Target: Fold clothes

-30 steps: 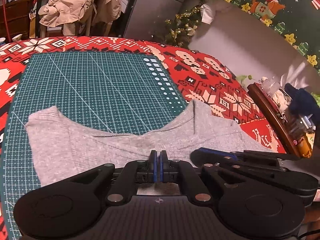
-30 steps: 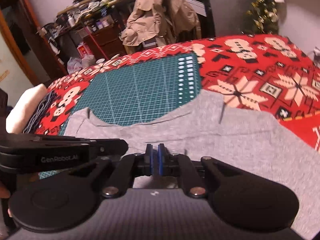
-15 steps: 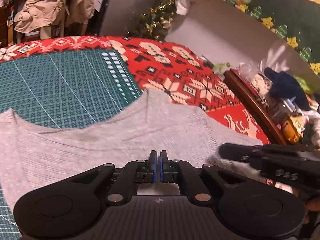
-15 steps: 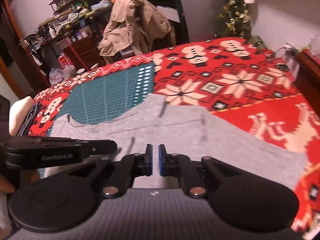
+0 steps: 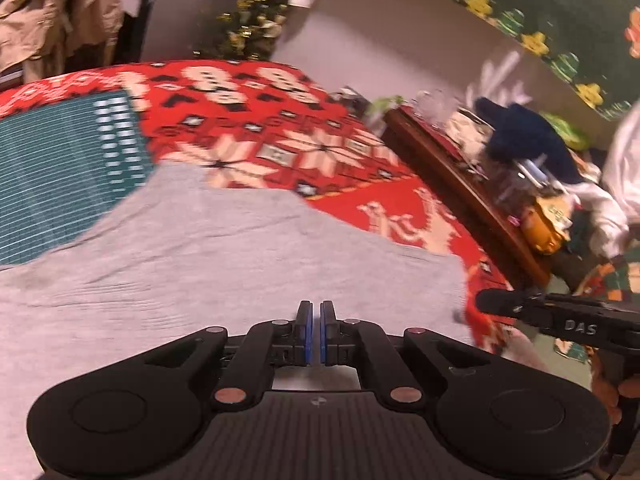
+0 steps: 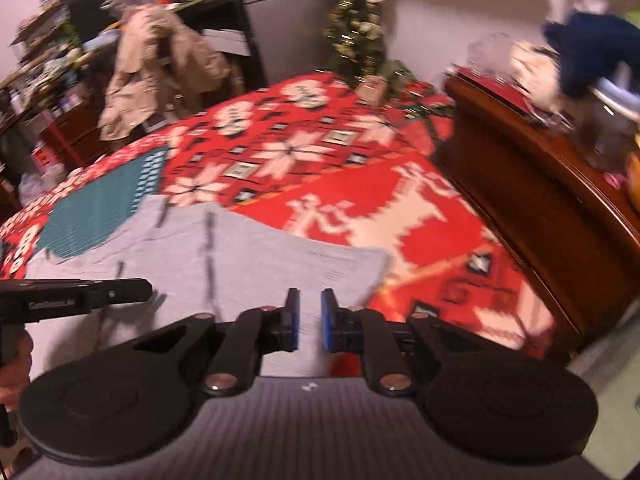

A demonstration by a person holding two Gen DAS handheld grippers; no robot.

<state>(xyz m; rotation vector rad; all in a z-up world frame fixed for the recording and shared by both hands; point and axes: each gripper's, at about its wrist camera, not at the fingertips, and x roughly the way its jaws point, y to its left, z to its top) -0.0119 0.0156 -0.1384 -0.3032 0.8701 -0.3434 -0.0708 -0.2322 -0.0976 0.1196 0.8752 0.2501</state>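
A grey T-shirt (image 5: 224,264) lies spread across the teal cutting mat (image 5: 60,168) and red patterned cloth (image 6: 328,168). The left gripper (image 5: 312,322) has its fingers closed, holding nothing. The right gripper (image 6: 306,318) has just been opening, its fingers empty above the shirt.

wall (image 5: 380,36): plain pale, 12 to 1 o'clock in the left view
tree (image 6: 356,28): small tinsel one, 12 o'clock in the right view
coat (image 6: 160,68): beige, slung over a chair at 10
shelves (image 6: 44,60): cluttered, far at 10
sideboard (image 6: 540,184): dark wood, junk on top, 2 to 3
hanging (image 5: 552,12): green Christmas print, 1 to 2 in the left view
light: warm, dim
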